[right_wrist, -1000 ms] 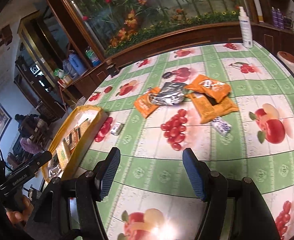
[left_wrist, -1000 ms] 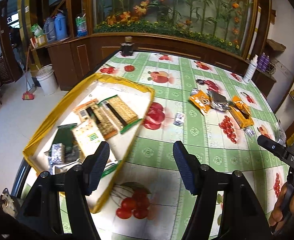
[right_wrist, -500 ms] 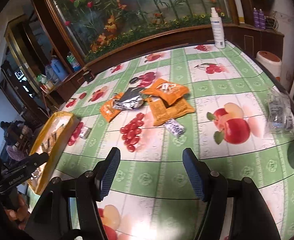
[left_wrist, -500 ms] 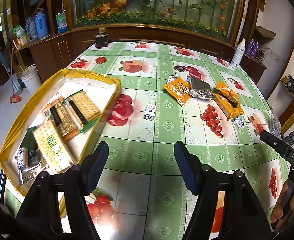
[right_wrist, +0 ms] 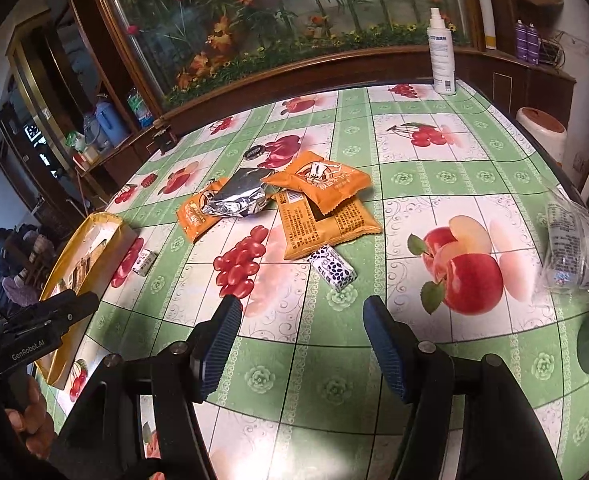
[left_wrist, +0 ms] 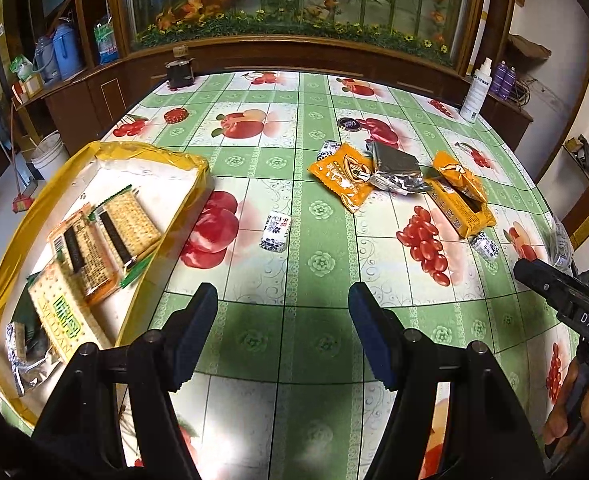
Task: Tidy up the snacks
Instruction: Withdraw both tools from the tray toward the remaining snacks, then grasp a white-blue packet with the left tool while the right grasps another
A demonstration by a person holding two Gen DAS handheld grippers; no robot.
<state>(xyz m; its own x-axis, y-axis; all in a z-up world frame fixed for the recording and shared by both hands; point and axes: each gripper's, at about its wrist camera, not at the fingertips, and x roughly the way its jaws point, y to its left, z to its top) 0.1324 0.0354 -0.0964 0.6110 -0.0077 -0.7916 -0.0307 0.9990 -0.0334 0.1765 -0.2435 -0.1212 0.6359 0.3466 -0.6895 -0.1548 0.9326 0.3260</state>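
A yellow-rimmed box (left_wrist: 162, 152) at the table's left holds several cracker packs (left_wrist: 130, 220). Loose on the fruit-print tablecloth lie three orange packets (right_wrist: 322, 180), a silver foil packet (right_wrist: 238, 196) and two small white-and-blue candies (left_wrist: 276, 232) (right_wrist: 332, 270). My left gripper (left_wrist: 282, 296) hovers open over the cloth, with one candy just beyond its tips and the box to its left. My right gripper (right_wrist: 302, 312) hangs just short of the other candy. Its jaws are closing slightly, with nothing between them.
A clear plastic bag (right_wrist: 570, 248) lies near the table's right edge. A white spray bottle (right_wrist: 440, 56) stands at the far right corner, and a small dark jar (left_wrist: 179, 72) at the far left. A dark round disc (right_wrist: 254, 152) lies behind the snacks. Wooden cabinets ring the table.
My left gripper has swung from over the box's corner to the cloth right of it. My right gripper has moved closer to the snack pile. Both carry nothing.
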